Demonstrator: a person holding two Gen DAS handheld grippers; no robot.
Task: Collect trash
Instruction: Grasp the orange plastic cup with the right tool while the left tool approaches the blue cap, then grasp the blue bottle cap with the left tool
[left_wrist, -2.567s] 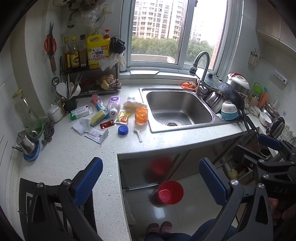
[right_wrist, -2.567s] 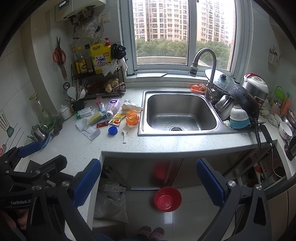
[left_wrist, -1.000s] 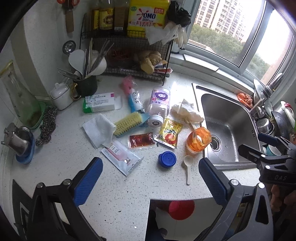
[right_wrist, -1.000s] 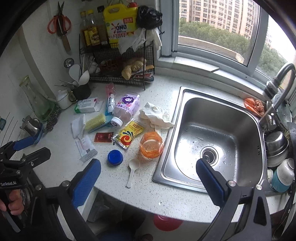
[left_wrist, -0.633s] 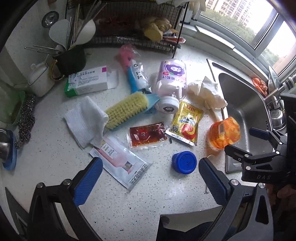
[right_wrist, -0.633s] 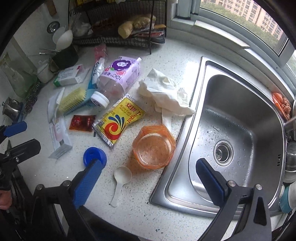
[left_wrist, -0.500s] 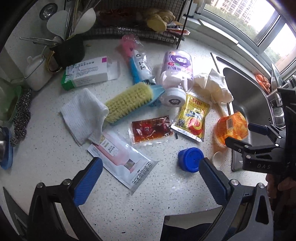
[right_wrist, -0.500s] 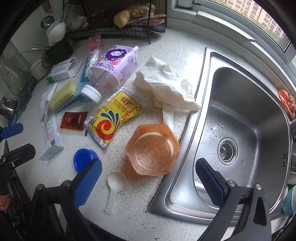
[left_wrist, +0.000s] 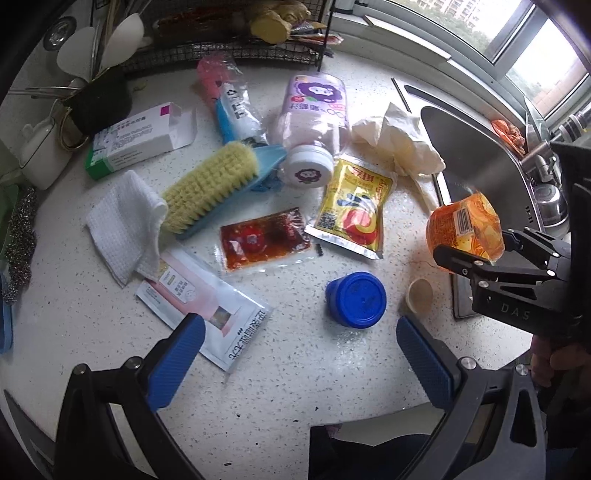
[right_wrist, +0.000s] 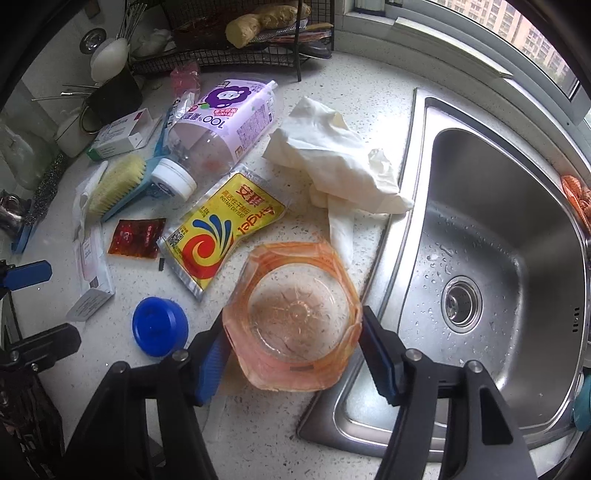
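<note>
Speckled white table (left_wrist: 303, 373) still littered | our right tool (right_wrist: 291, 354) closing around the empty orange plastic jar (right_wrist: 295, 314) | left tool (left_wrist: 299, 354) spread, empty | nothing collected yet

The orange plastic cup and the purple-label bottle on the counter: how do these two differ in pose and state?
The orange plastic cup stands upright with an open mouth; the purple-label bottle lies on its side with a white cap on. The cup sits by the sink edge between the fingers of the right claw, whose fingers have just been closing; nothing grips the bottle, which lies nearer the wire rack. Both look empty and see-through.
</note>
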